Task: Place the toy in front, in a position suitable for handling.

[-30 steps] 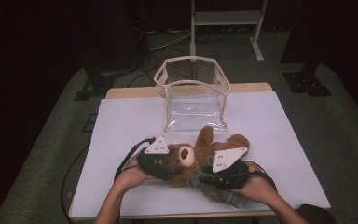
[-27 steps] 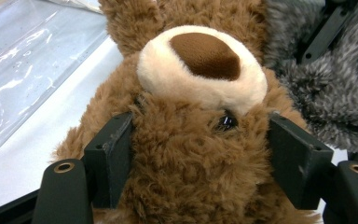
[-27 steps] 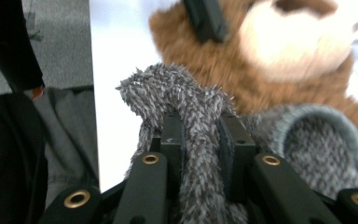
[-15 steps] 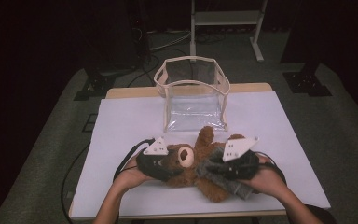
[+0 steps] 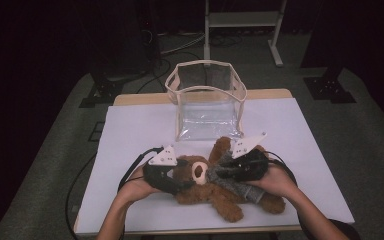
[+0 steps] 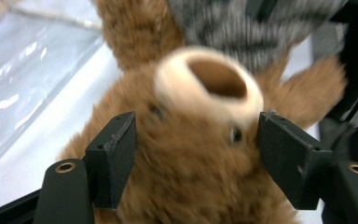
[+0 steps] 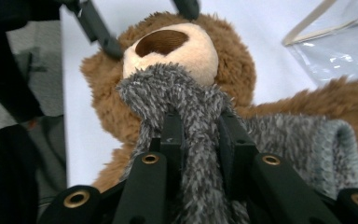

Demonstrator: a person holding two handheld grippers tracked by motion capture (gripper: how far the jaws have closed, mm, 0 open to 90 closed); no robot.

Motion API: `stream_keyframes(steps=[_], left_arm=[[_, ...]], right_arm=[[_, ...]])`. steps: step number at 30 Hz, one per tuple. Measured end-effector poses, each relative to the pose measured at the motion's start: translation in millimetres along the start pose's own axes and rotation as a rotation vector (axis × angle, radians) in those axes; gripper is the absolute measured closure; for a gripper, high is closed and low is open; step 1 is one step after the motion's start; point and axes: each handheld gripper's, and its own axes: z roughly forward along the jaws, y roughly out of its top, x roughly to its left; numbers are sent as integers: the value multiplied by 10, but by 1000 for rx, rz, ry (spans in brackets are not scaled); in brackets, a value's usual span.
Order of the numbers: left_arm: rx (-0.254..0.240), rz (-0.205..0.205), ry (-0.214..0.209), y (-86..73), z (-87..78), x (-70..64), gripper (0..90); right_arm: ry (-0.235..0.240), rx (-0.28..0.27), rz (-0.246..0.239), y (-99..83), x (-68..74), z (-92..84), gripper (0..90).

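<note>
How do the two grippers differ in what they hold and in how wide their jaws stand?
The left gripper has its jaws wide apart, one on each side of the teddy bear's brown head, while the right gripper has its jaws close together, pinching a fold of the grey scarf. The left gripper takes the bear itself; the right gripper takes only the scarf on it. Both lie low over the white table, in front of the clear bag.

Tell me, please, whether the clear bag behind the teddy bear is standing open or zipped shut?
Open. The clear bag stands upright on the table with its beige-trimmed rim spread wide, and you can see down into it; nothing visible inside.
</note>
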Motion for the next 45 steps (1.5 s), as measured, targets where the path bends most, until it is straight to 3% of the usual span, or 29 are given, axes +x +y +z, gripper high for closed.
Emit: stream_keyframes(steps=[2,5,7,8,9,10,11,14,16,19,20,24,25,32,33,36,40,41,43,45], left_arm=[[6,6,-12,16,19,-24,311],[22,0,-82,-45,76,-28,319],[29,6,-84,-55,78,-32,321],[34,13,-85,-58,79,-34,321],[38,17,-94,-61,82,-43,321],[38,17,-94,-61,82,-43,321],[41,25,-98,-61,79,-48,321],[41,26,-95,-53,65,-42,319],[41,30,-95,-30,33,-35,321],[38,41,-102,6,-23,-45,340],[27,37,-83,29,-57,-46,343],[0,28,-81,46,-75,-48,349],[29,35,-81,38,-25,-56,359],[41,17,-92,17,68,-61,370],[48,22,-92,18,74,-68,374],[57,22,-85,7,71,-78,376],[49,14,-85,-10,68,-70,383],[49,15,-85,-4,72,-73,383],[49,15,-82,-1,75,-76,383],[51,15,-81,-1,75,-74,383]], right_arm=[[12,5,-10,-20,72,8,734],[2,21,-52,13,165,-35,732],[-1,16,-52,31,154,-66,732],[-11,8,-51,50,132,-101,732],[-51,-4,-46,89,50,-180,732],[-51,-4,-46,89,50,-180,732],[-80,-10,-28,104,-70,-255,732],[-84,-1,9,72,-175,-275,732],[-59,18,31,-9,-202,-223,732],[-28,-12,67,-126,-142,-201,733],[-17,-27,67,-183,-85,-223,733],[2,-33,57,-234,19,-232,733],[2,-32,46,-238,80,-241,733],[5,-48,-32,-47,227,-219,732],[19,-14,-80,72,272,-84,731],[12,25,-111,130,283,32,730],[-11,20,-86,83,192,-3,730],[-15,3,-55,-1,130,-86,731],[-15,-2,-39,-34,105,-119,731],[-40,-22,-3,-152,21,-267,731]])
